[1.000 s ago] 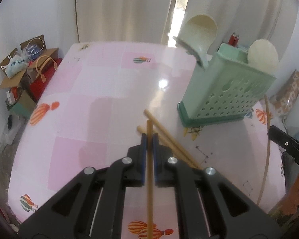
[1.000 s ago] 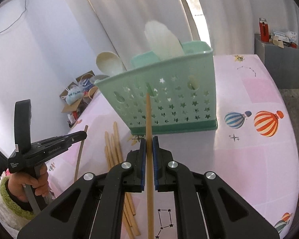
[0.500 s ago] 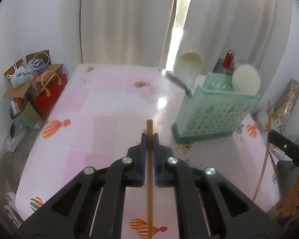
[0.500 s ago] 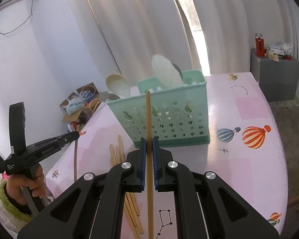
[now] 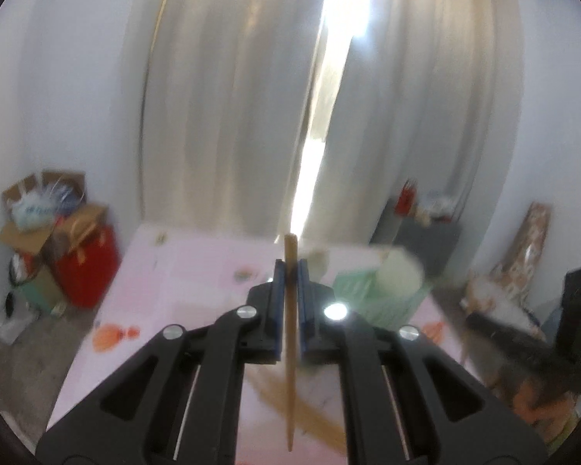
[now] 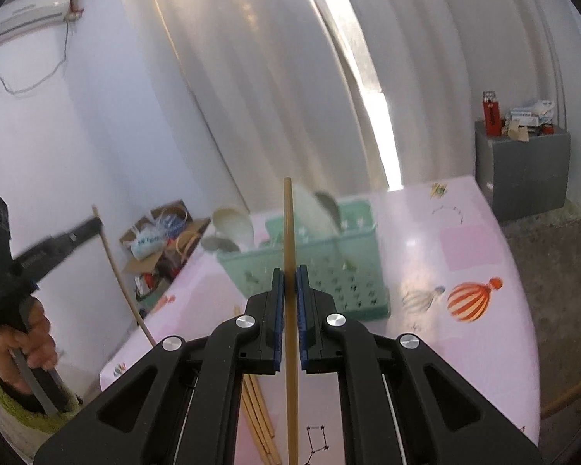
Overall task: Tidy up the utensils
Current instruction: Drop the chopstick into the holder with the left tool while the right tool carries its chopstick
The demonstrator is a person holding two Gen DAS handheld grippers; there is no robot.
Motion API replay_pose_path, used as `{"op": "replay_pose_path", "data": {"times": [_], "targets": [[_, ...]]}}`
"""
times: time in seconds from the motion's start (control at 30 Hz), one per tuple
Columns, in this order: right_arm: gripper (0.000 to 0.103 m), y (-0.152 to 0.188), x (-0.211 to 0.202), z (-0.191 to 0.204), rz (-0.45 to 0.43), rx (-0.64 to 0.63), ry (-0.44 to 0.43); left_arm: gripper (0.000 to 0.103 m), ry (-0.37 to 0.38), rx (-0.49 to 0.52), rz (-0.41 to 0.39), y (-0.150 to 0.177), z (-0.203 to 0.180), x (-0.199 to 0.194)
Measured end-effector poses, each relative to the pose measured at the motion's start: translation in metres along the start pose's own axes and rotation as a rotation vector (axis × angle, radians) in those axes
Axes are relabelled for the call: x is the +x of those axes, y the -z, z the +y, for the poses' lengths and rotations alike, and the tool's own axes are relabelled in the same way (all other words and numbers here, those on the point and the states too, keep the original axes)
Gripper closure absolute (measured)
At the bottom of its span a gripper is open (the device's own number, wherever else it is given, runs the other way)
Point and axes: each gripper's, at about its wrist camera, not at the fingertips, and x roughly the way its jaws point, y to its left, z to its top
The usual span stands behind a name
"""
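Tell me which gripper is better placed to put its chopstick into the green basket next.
Right, probably. The right gripper holds its chopstick upright in line with the basket. The left gripper has the basket off to its right, blurred.

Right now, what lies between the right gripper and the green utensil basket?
In the right wrist view, only bare pink tablecloth separates the right gripper, shut on a chopstick, from the green basket; loose chopsticks lie nearer, lower left.

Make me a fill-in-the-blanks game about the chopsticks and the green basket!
1. Each gripper's jaws are shut on one ____.
2. The basket is the colour ____.
3. More chopsticks lie on the ____, in front of the basket.
4. The balloon printed on the tablecloth has orange and ____ stripes.

Missing words: chopstick, green, table, white
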Motion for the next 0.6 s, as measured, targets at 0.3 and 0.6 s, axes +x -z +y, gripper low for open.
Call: {"op": "replay_pose_path", "data": {"times": [0.3,0.6], "targets": [[0.096,-0.012,-0.017,-0.019,-0.060,0.040,0.000,0.099,0.138,0.024,-0.188,-0.066,-0.049,0.008],[0.096,-0.015,-0.012,-0.036,-0.058,0.080,-0.030,0.099,0.115,0.001,-0.285,-0.076,-0.083,0.083]]}}
